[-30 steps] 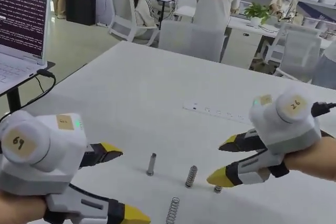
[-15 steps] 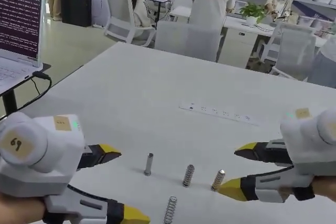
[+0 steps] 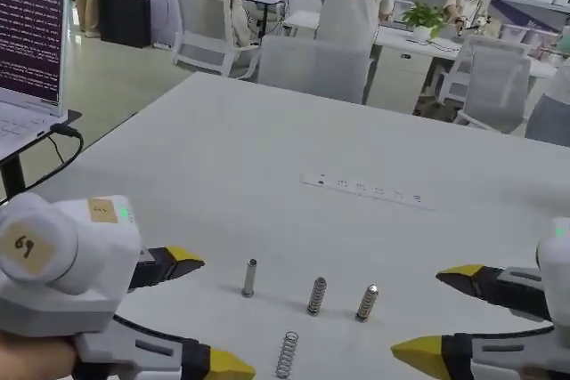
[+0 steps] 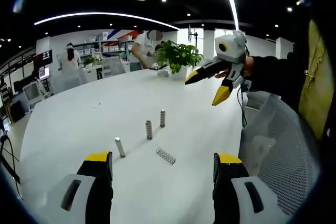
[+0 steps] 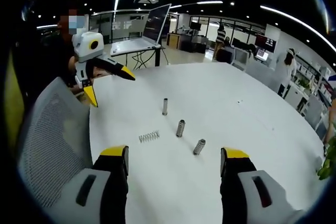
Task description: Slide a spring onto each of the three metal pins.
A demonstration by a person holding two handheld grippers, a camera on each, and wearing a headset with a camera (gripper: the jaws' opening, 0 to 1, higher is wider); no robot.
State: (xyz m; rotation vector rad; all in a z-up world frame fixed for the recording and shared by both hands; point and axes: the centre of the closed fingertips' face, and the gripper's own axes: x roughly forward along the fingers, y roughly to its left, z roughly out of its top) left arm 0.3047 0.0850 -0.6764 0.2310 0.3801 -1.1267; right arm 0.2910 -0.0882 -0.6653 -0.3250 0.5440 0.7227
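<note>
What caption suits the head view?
Open left gripper and right gripper flank bare metal pin, two spring-wrapped pins, loose coil spring.

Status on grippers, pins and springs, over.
Left gripper open, right gripper open, both empty. Two sprung pins, one bare pin, loose spring flat on table. Nothing blocking.

A smooth, matt white table (image 3: 267,157) holds a pin (image 3: 249,278) of dull silver metal just ahead of the left claw (image 3: 214,313), whose shell is smooth white plastic. Nearer that claw lies a spring (image 3: 287,355) of thin coiled metal wire.
</note>
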